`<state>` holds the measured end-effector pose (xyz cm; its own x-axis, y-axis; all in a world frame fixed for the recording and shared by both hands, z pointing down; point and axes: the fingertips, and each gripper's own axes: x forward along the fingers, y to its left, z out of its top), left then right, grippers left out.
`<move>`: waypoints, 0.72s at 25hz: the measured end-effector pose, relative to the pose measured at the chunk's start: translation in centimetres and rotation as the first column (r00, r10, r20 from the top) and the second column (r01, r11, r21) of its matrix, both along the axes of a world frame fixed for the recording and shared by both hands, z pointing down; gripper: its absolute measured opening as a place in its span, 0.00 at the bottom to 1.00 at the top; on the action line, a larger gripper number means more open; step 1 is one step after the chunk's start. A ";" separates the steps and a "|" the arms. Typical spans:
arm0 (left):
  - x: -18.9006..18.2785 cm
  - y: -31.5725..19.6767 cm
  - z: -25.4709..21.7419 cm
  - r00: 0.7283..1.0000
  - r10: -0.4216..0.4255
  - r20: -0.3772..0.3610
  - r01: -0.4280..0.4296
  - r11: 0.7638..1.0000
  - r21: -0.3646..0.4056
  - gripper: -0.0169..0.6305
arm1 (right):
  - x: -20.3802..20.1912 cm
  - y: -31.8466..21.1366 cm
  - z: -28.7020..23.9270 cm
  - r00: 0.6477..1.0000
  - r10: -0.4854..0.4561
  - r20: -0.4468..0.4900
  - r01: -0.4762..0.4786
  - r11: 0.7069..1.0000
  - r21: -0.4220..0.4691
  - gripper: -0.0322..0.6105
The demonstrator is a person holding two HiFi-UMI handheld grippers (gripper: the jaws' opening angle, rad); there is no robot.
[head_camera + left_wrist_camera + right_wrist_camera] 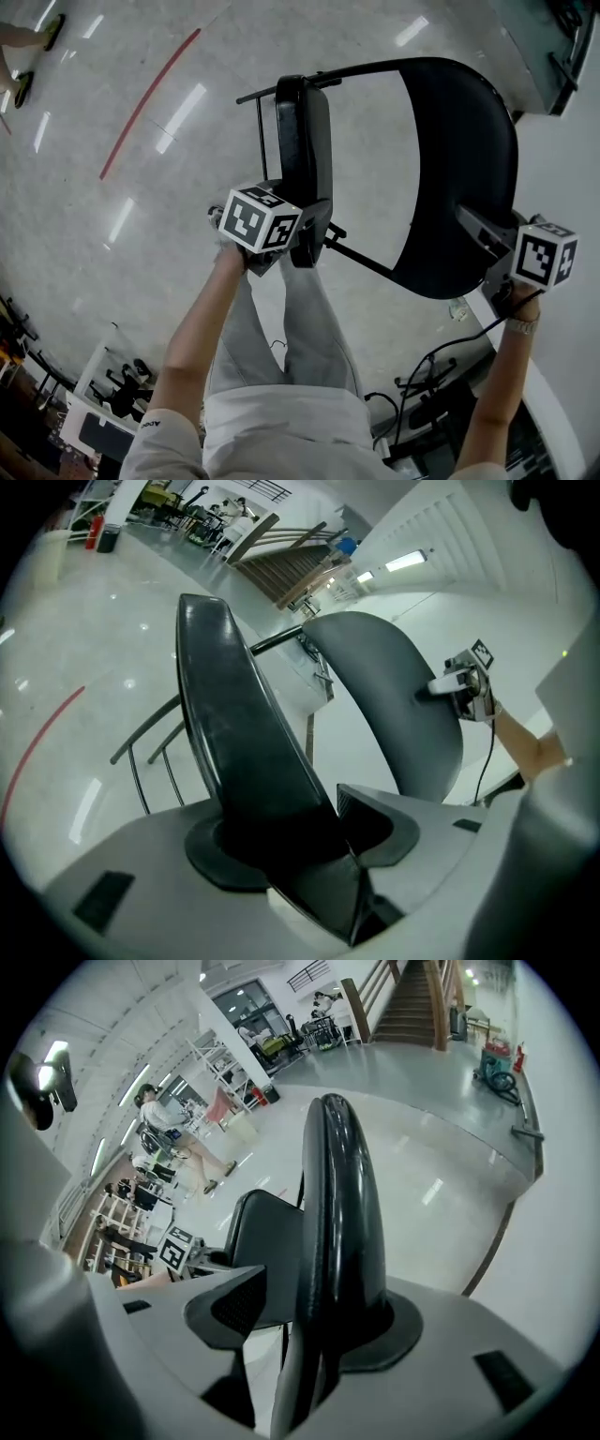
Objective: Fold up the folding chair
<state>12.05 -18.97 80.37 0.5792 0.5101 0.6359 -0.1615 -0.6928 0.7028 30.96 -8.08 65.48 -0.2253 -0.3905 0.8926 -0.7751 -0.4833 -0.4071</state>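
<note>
The black folding chair stands in front of me on the pale floor. In the head view its seat (pixel 305 141) shows edge-on at the middle, and the wide curved backrest (pixel 464 169) is to the right. Thin metal frame rods (pixel 262 122) run along the seat's left side. My left gripper (pixel 305 234) is shut on the seat's near edge, and the panel (pixel 244 752) fills the gap between its pads (pixel 300 827). My right gripper (pixel 487 242) is shut on the backrest's near edge (pixel 337 1241), which lies against one pad (pixel 309 1321).
A red line (pixel 141 103) crosses the glossy floor to the left. Black cables and dark equipment (pixel 431 384) lie at the lower right, beside a white wall (pixel 567 159). Racks (pixel 112 384) stand at the lower left. A staircase (pixel 291 569) and a seated person (pixel 178 1124) are farther off.
</note>
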 end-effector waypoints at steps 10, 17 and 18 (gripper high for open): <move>5.2 4.1 1.5 0.987 0.123 0.101 -0.131 0.988 0.084 0.40 | 0.1 -0.3 -0.3 0.999 0.018 -0.031 -0.019 0.999 -0.029 0.35; 8.8 6.6 2.4 0.977 0.105 0.187 -0.128 0.985 0.118 0.42 | -0.8 -1.4 -1.1 0.999 0.017 -0.050 -0.020 0.998 -0.053 0.35; 9.6 7.0 2.6 0.976 0.089 0.198 -0.116 0.985 0.129 0.42 | -0.9 -1.6 -1.3 0.999 0.018 -0.050 -0.021 0.998 -0.054 0.35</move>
<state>21.64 -11.96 83.01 0.3893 0.4594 0.7984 -0.2059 -0.8014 0.5616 30.08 -9.69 64.20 -0.1730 -0.3447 0.9226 -0.7840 -0.5188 -0.3408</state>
